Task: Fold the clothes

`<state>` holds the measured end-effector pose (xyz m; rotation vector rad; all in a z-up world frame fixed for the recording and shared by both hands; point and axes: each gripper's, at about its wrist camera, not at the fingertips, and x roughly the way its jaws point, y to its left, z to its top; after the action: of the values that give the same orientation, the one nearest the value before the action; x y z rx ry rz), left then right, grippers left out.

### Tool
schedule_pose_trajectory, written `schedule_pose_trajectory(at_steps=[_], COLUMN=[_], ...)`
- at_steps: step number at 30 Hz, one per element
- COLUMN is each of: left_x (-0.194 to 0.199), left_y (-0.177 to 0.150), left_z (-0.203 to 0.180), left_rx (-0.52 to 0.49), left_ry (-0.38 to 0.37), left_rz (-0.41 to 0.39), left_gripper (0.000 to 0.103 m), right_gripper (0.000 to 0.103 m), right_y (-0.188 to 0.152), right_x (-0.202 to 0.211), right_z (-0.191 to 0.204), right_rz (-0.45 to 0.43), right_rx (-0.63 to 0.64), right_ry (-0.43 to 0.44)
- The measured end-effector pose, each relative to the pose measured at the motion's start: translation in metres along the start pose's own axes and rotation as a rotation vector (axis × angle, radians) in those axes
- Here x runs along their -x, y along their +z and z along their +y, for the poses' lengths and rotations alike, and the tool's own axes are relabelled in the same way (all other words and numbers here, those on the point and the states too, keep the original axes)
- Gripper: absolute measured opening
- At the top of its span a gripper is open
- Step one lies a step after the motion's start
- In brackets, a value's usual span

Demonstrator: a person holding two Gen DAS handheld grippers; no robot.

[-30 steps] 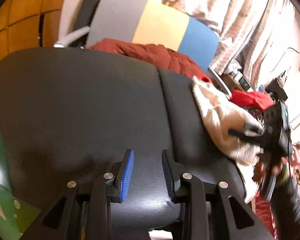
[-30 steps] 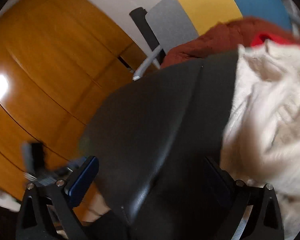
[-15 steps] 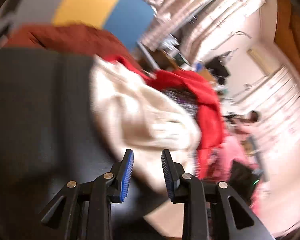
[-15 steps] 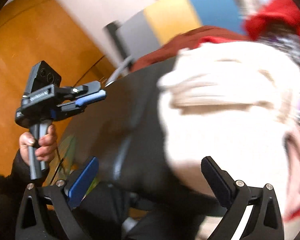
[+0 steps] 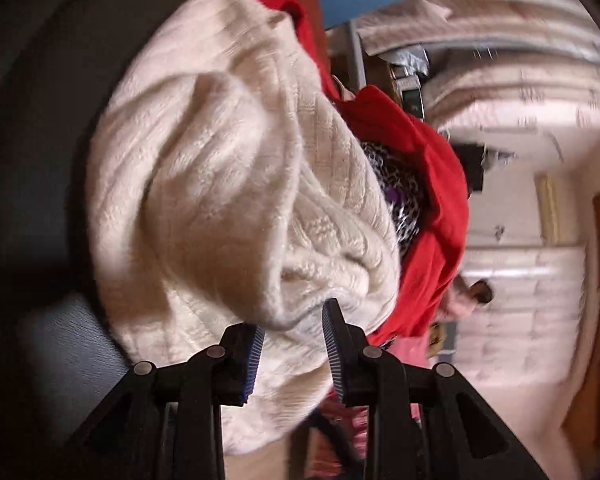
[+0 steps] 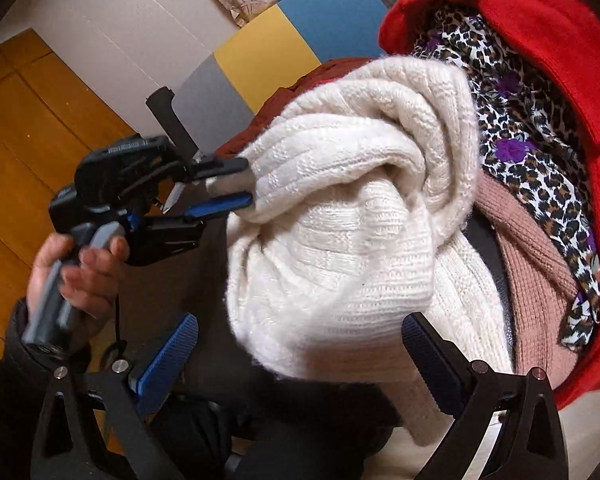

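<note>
A cream knit sweater (image 5: 228, 184) lies bunched on a black leather seat (image 5: 32, 160); it also shows in the right wrist view (image 6: 340, 248). My left gripper (image 5: 294, 324) is open, its fingers on either side of a fold of the sweater's edge; in the right wrist view the left gripper (image 6: 236, 184) stands at the sweater's left edge. My right gripper (image 6: 300, 344) is wide open, just in front of the sweater's near bulge, holding nothing.
A pile of clothes lies to the right of the sweater: a red garment (image 6: 540, 40), a leopard-print cloth (image 6: 520, 120) and a pink knit (image 6: 532, 280). A rust-red garment (image 6: 300, 84) and a grey, yellow and blue chair back (image 6: 284, 52) are behind. Wooden panels (image 6: 20, 120) stand at left.
Both grippers have swung from the bare black seat to the cream sweater. The left gripper has closed in on the sweater's edge fold, and the right now faces the sweater up close.
</note>
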<state>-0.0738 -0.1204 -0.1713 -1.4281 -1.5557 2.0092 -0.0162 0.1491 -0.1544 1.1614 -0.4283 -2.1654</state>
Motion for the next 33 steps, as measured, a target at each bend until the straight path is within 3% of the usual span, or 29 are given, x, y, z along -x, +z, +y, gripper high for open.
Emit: schedule_pose_trajectory(at_steps=[2,5,7,9,13,16,18,19,20,22,28,33], left_x=[0.014,0.024,0.018,0.008,-0.004,-0.013,-0.026,-0.032,-0.024,-0.004,0.056,0.107], left_y=[-0.005,-0.005,0.004,0.007,0.010,0.012,0.015,0.014,0.014,0.015,0.018,0.021], left_z=[0.000,-0.007,-0.007,-0.001,-0.001,-0.002,-0.004,-0.003,-0.004,-0.005,-0.010,-0.014], left_rx=[0.041,0.032,0.054,0.147,0.273,0.365,0.365,0.347,0.322,0.272,0.120,-0.006], left_ry=[-0.044,-0.025,-0.022,-0.036,-0.048,-0.056,-0.029,0.008,0.015,0.017,0.023,0.028], left_rz=[-0.051,-0.101,-0.031,0.033,0.056,0.071,0.111,0.130,0.123,0.098,0.021,-0.043], left_gripper=[0.029,0.036,0.041,0.042,0.056,0.058,0.056,0.043,0.020,0.011,0.000,0.000], right_gripper=[0.103,0.103,0.103,0.103,0.103,0.103,0.103,0.103,0.103,0.103,0.103,0.103], right_y=[0.000,-0.004,-0.005,-0.004,-0.004,-0.006,-0.008,-0.008,-0.007,-0.004,0.003,0.008], right_x=[-0.004,-0.007,-0.008,-0.008,-0.008,-0.007,-0.005,-0.004,-0.001,0.004,0.022,0.029], right_z=[0.006,0.004,0.001,0.002,0.000,-0.004,-0.004,-0.004,-0.005,-0.007,-0.012,-0.007], right_rz=[-0.009,-0.025,-0.031,-0.036,-0.046,-0.052,-0.052,-0.052,-0.055,-0.063,-0.105,-0.108], right_rx=[0.001,-0.010,-0.018,-0.015,-0.021,-0.032,-0.035,-0.034,-0.028,-0.019,-0.018,-0.015], right_ry=[-0.012,-0.005,0.000,0.002,0.014,0.028,0.030,0.029,0.023,0.012,-0.016,-0.004])
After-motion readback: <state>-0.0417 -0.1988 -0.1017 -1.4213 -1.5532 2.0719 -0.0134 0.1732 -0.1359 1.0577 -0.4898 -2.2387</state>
